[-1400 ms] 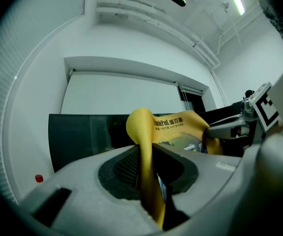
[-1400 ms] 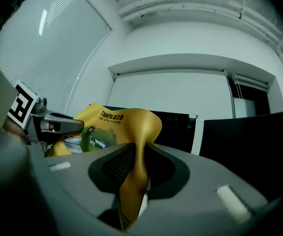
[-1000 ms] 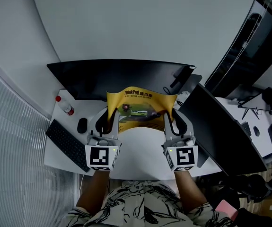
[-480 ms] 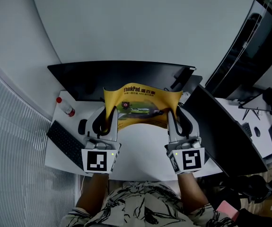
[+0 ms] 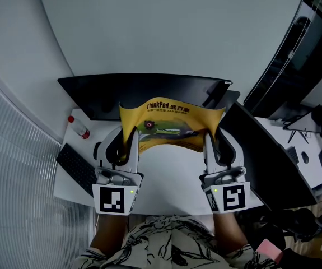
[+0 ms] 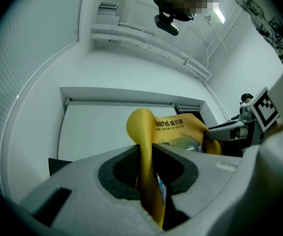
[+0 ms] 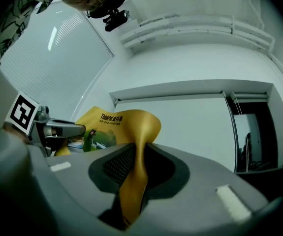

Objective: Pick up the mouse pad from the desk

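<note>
Head view: yellow mouse pad (image 5: 169,125) held up off the white desk (image 5: 166,178), sagging between left gripper (image 5: 130,140) and right gripper (image 5: 208,140); left gripper view: jaws pinching the pad's left edge; right gripper view: jaws pinching its right edge.

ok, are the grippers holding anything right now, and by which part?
Both hold the yellow mouse pad: the left gripper is clamped on its left edge, the right gripper on its right edge, with the pad sagging between them.
</note>
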A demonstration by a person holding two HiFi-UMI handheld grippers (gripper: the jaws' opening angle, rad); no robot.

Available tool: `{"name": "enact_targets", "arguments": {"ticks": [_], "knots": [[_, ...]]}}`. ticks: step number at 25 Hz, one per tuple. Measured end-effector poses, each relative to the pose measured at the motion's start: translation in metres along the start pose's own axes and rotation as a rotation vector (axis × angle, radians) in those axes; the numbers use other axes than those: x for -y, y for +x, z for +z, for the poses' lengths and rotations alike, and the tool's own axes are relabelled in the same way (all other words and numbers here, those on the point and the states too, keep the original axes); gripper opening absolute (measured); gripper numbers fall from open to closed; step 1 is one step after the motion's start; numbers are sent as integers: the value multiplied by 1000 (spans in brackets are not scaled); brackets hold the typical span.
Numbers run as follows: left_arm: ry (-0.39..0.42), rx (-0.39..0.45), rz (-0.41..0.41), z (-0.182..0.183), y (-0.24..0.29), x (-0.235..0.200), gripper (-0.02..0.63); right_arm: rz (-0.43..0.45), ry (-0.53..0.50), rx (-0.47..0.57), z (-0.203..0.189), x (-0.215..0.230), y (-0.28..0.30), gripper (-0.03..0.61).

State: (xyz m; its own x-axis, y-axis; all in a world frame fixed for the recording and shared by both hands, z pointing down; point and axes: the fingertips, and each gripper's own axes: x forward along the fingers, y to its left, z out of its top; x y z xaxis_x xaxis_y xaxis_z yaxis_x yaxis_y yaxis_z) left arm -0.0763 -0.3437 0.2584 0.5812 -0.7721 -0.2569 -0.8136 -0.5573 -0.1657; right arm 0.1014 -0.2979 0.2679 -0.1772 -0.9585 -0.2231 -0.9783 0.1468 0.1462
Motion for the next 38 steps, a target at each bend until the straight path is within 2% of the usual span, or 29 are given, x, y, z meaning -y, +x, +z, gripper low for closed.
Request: {"name": "enact_targets", "arguments": {"ticks": [4,8,22,27,38], "knots": [[-12,21,2,12,-2,1,77,-6,-11,30,13,1,-2,89],[19,60,-9,23,-5,3,77,-10,-6,60,25,2,-5,87],[-24,5,14,3,-2,6,77,-10,-2,18,5,4,-5,87],[6,-8,-1,-8,-6,9,77,-11,-2,3,-4,3,-8,87],[-11,-19,0,-9,-4,11,75,-19,13,-8,-7,6,-9,87]]}}
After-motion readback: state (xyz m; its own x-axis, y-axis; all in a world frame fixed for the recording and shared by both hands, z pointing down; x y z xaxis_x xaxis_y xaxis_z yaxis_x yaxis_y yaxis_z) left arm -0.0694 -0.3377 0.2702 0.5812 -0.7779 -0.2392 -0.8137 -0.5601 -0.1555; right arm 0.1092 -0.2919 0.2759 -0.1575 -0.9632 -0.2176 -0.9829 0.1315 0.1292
